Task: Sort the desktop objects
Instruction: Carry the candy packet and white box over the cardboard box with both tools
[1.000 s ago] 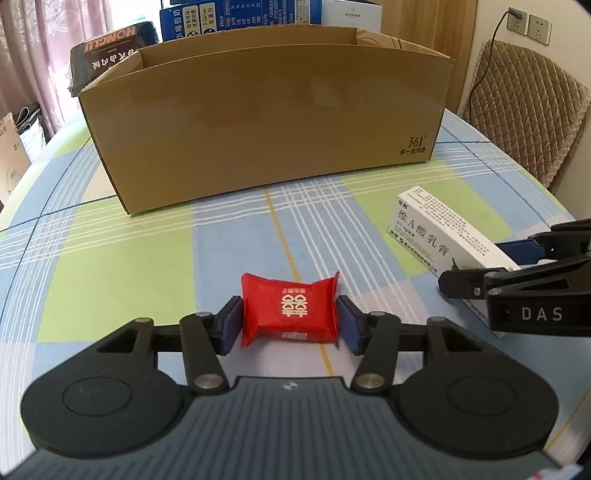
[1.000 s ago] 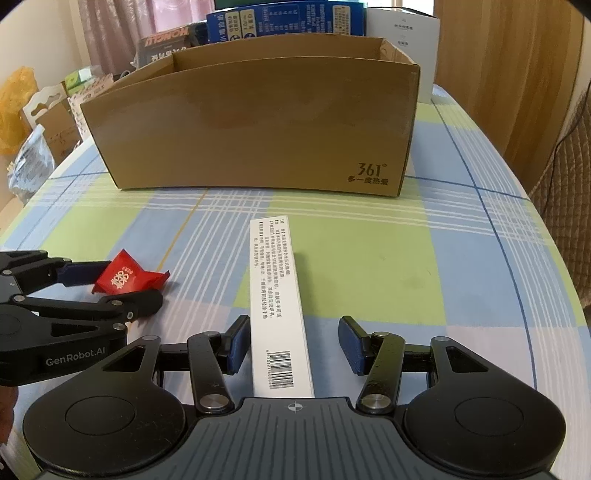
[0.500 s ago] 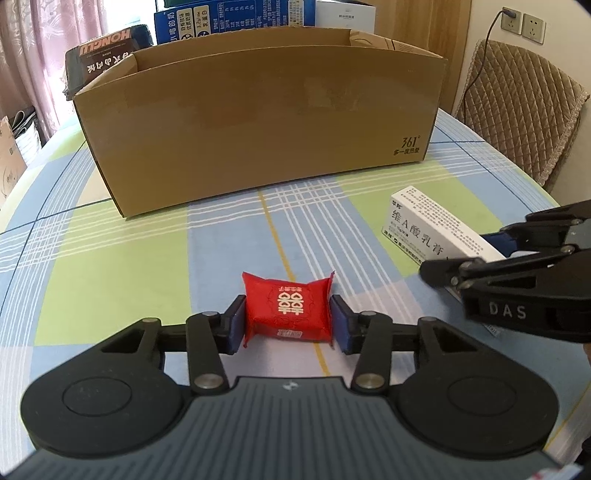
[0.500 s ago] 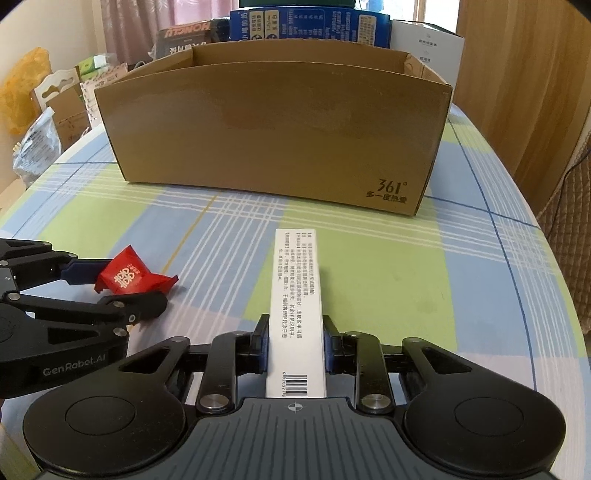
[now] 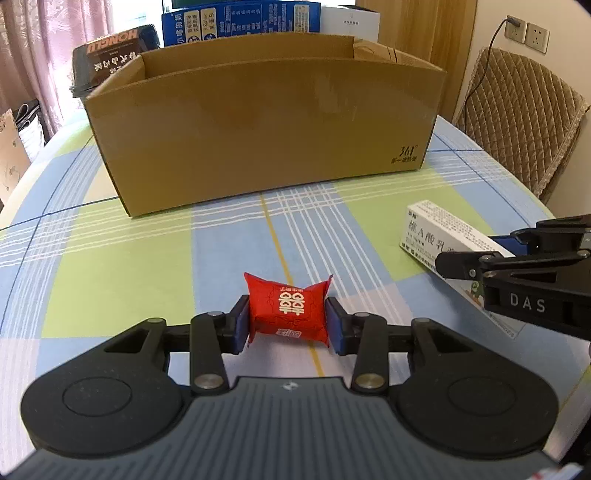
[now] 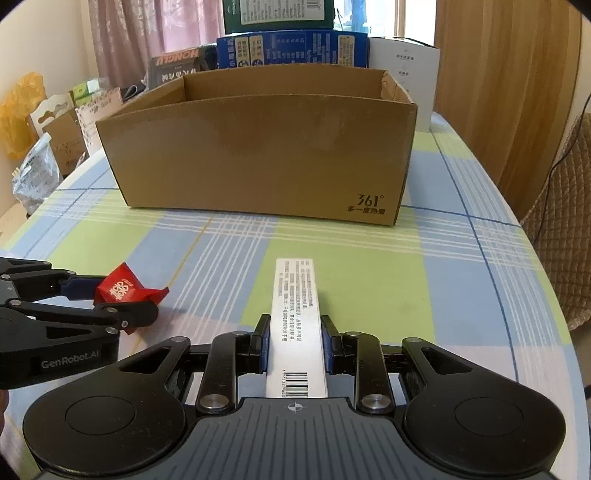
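My left gripper point(image 5: 287, 322) is shut on a red candy packet point(image 5: 290, 308) and holds it just above the checked tablecloth. The packet and left gripper also show in the right wrist view point(image 6: 123, 288). My right gripper point(image 6: 293, 341) is shut on a long white medicine box point(image 6: 297, 317), lifted off the table; the box shows in the left wrist view point(image 5: 439, 236) too. An open brown cardboard box point(image 5: 266, 125) stands ahead of both grippers, also seen in the right wrist view point(image 6: 258, 147).
Stacked blue and dark product boxes point(image 5: 240, 18) stand behind the cardboard box. A quilted chair point(image 5: 517, 122) is at the table's right edge. Bags and cartons point(image 6: 37, 140) sit beyond the left edge.
Both grippers closed on their objects and rose. The red packet and the white box have lifted off the cloth and the cardboard box looks nearer.
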